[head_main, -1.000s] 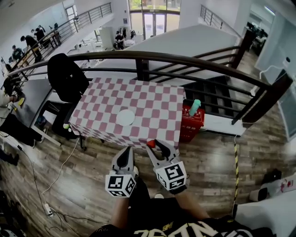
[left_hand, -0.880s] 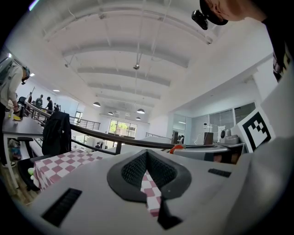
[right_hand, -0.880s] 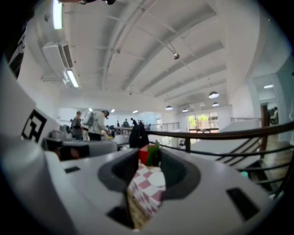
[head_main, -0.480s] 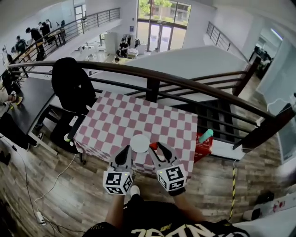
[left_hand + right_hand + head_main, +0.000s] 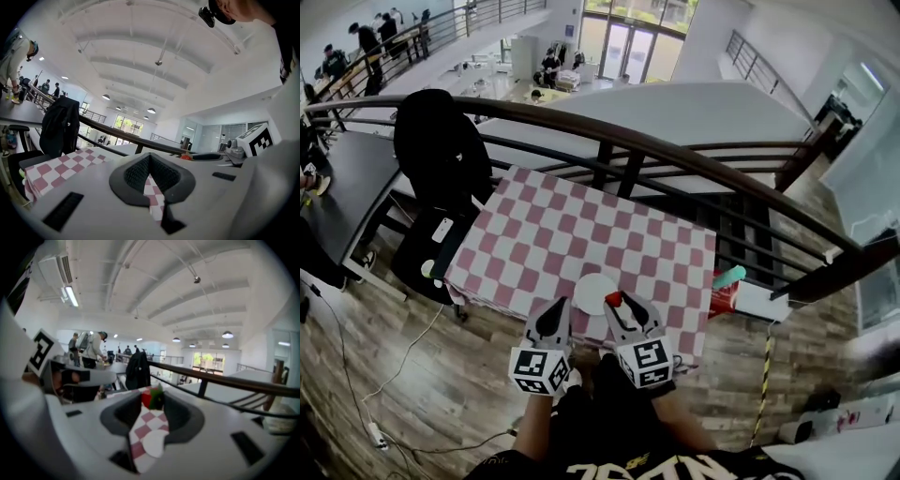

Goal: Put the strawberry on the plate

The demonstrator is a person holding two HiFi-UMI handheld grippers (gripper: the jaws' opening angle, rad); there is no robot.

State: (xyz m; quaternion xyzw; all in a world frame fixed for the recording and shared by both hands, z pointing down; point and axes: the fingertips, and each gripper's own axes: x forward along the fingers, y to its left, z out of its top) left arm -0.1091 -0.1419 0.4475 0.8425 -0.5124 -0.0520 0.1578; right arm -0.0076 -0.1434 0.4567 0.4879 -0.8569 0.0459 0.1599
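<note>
A table under a red-and-white checked cloth (image 5: 581, 234) carries a white plate (image 5: 591, 289) near its front edge. My right gripper (image 5: 613, 302) is shut on a red strawberry (image 5: 610, 299) with green leaves, held just off the plate's right rim. In the right gripper view the strawberry (image 5: 151, 398) sits pinched between the jaw tips, with the plate (image 5: 152, 446) showing below through the gap. My left gripper (image 5: 560, 307) hovers at the plate's front left, shut and holding nothing. Its jaw tips meet in the left gripper view (image 5: 149, 155).
A black chair draped with a dark jacket (image 5: 441, 150) stands at the table's left. A dark railing (image 5: 694, 164) runs behind the table. A red basket with a teal bottle (image 5: 728, 277) sits on the floor at the right. A cable (image 5: 394, 375) trails across the wooden floor.
The view has closed in on the table. Both grippers went from over the floor to over the table's front edge, and the strawberry now hangs beside the plate.
</note>
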